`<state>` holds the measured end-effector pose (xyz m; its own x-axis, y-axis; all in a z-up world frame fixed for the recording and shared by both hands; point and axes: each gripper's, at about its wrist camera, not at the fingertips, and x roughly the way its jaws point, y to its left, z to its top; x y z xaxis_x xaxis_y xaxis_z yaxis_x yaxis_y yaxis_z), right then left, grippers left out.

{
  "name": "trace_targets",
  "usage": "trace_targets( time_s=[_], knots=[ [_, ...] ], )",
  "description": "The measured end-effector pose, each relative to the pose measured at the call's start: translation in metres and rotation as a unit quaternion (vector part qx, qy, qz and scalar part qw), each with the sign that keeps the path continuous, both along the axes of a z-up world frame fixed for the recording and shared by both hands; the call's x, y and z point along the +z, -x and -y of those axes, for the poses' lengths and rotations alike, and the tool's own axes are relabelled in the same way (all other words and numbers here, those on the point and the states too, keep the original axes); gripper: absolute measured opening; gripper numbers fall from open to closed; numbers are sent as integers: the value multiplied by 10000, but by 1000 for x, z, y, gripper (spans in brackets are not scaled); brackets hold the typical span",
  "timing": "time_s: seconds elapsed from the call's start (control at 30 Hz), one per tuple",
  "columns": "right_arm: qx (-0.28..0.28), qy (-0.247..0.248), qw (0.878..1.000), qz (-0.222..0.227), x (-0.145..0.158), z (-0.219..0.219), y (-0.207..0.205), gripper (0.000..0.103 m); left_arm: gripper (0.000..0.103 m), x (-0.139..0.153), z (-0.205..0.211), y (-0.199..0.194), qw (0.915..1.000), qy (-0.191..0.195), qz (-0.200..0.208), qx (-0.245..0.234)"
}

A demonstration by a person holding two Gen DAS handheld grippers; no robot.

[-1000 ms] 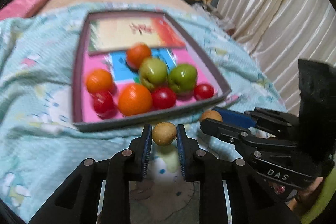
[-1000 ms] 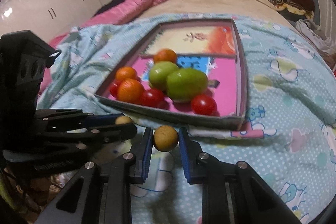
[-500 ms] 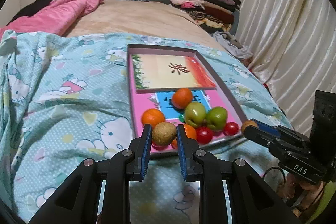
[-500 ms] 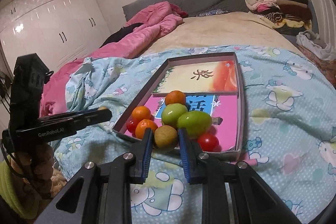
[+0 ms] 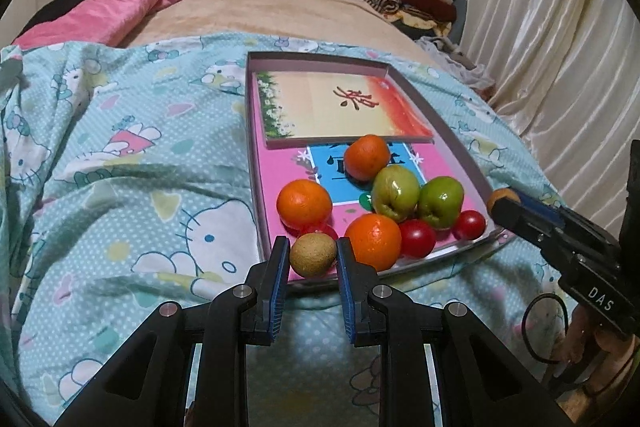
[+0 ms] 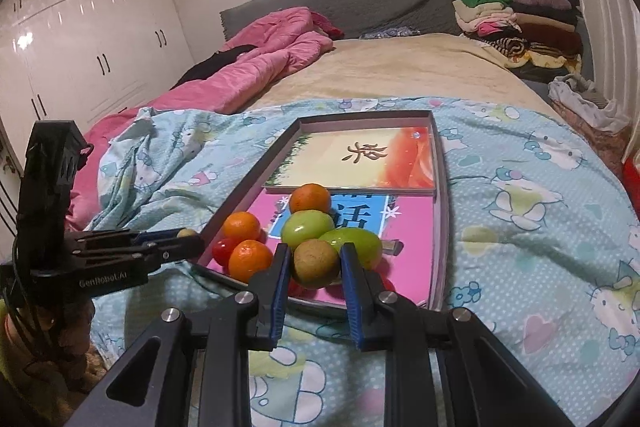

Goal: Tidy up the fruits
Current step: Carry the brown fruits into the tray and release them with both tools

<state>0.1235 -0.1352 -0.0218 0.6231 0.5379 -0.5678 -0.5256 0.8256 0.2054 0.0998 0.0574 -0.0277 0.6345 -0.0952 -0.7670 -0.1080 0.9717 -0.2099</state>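
My left gripper (image 5: pixel 313 254) clamps a brown fruit (image 5: pixel 313 253) over the near edge of the tray (image 5: pixel 460 151); my right gripper (image 6: pixel 314 263), marked "DAS", clamps another brown fruit (image 6: pixel 315 263) there. The left gripper's side reads "GenRobot.AI". The tray lies on the bed, holding oranges (image 5: pixel 305 203), green fruits (image 5: pixel 440 201) and tomatoes (image 5: pixel 417 237).

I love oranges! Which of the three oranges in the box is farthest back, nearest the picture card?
The orange sitting on the blue label, just before the picture card. The other two oranges lie nearer the box's front edge.
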Motion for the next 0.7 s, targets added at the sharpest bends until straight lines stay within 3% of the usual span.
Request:
trace_targets(
  time_s=[0.7],
  knots=[
    [255,598,9978,159,-15,-28,3,25,24,-9,0,-8,9998,-28,-182,-9]
  ],
)
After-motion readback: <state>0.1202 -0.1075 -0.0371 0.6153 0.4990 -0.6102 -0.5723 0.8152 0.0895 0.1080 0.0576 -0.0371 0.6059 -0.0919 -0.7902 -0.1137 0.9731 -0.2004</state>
